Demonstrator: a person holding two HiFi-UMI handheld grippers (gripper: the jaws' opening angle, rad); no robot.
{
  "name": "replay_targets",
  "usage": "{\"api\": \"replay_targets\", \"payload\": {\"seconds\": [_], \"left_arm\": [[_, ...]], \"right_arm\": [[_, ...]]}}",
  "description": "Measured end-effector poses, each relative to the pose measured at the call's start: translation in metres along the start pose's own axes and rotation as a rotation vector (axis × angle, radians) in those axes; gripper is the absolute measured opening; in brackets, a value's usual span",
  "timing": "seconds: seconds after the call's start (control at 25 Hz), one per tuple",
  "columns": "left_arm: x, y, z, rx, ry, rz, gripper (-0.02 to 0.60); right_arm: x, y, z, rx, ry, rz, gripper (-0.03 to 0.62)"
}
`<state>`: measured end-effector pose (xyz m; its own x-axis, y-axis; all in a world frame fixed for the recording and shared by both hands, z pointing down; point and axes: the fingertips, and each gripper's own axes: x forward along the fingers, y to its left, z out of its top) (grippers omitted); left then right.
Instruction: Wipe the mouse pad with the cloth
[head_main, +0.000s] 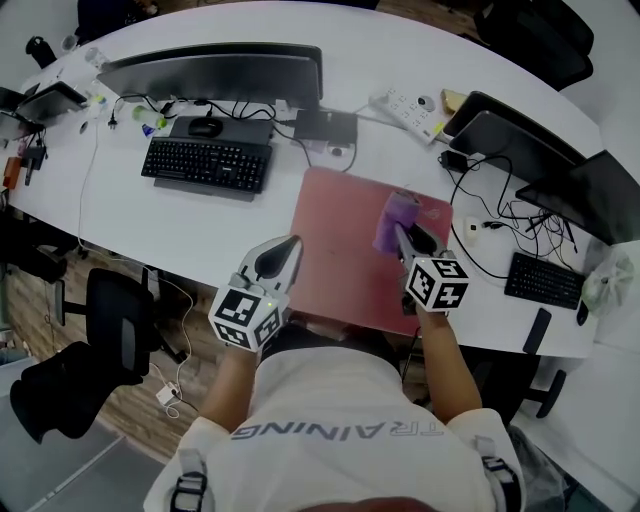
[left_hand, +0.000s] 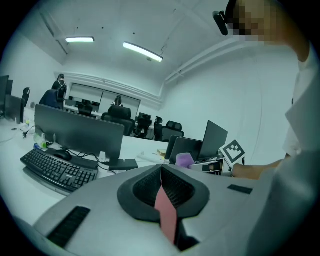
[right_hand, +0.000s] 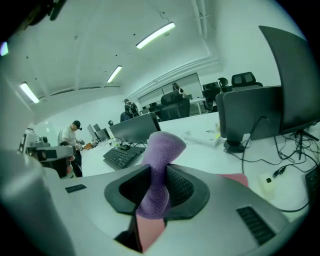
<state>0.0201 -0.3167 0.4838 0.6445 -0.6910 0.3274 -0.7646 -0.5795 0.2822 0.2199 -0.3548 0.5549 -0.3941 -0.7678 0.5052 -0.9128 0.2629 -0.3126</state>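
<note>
Fingers (left_hand: 142, 189) of the left gripper (head_main: 287, 247) are pressed together with nothing between them, parked at the left edge of the pad (head_main: 340, 260), which lies at the near edge of the desk (head_main: 180, 225), right of the keyboard (head_main: 206, 164). That hand looks free to help: I'd set its closed tip down on the pad's near left corner, so the mat can't creep while the other side is rubbed. Moving across, the cloth (head_main: 396, 218) sits over the right half of the pad, toward its far right corner, and the right gripper (right_hand: 157, 175) has it clamped tight, a purple tuft sticking out past the tips. Whether that tuft is touching the mat I can't tell from here. The step in hand reads as the wipe itself, with most of the surface yet to cover. To do it well, tilt the right gripper so the loose tuft lies flat on the mat, not just its tip, and press lightly. Then draw long overlapping strokes from the far edge to the near edge, working over toward the left edge. Stop short of the right edge, where cables (head_main: 490, 215) lie close and could snag the cloth.
</note>
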Motion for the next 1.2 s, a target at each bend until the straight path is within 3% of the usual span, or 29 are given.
{"api": "replay_targets", "payload": {"seconds": [0.28,0.56,0.88,1.2], "left_arm": [[-0.048,0.063,-0.006,-0.013,0.007,0.024,0.032],[-0.081,0.105,-0.021,-0.031,0.026,0.031,0.032],[-0.094,0.119,-0.033,-0.060,0.036,0.018,0.032],[-0.084,0.095,-0.035,-0.044,0.046,0.008,0.032]], "right_arm": [[0.062,0.117,-0.027,-0.018,0.082,0.120,0.110],[0.126,0.183,-0.079,-0.019,0.209,0.149,0.110],[0.173,0.174,-0.155,-0.002,0.369,0.065,0.110],[0.160,0.132,-0.172,0.108,0.400,0.039,0.110]]}}
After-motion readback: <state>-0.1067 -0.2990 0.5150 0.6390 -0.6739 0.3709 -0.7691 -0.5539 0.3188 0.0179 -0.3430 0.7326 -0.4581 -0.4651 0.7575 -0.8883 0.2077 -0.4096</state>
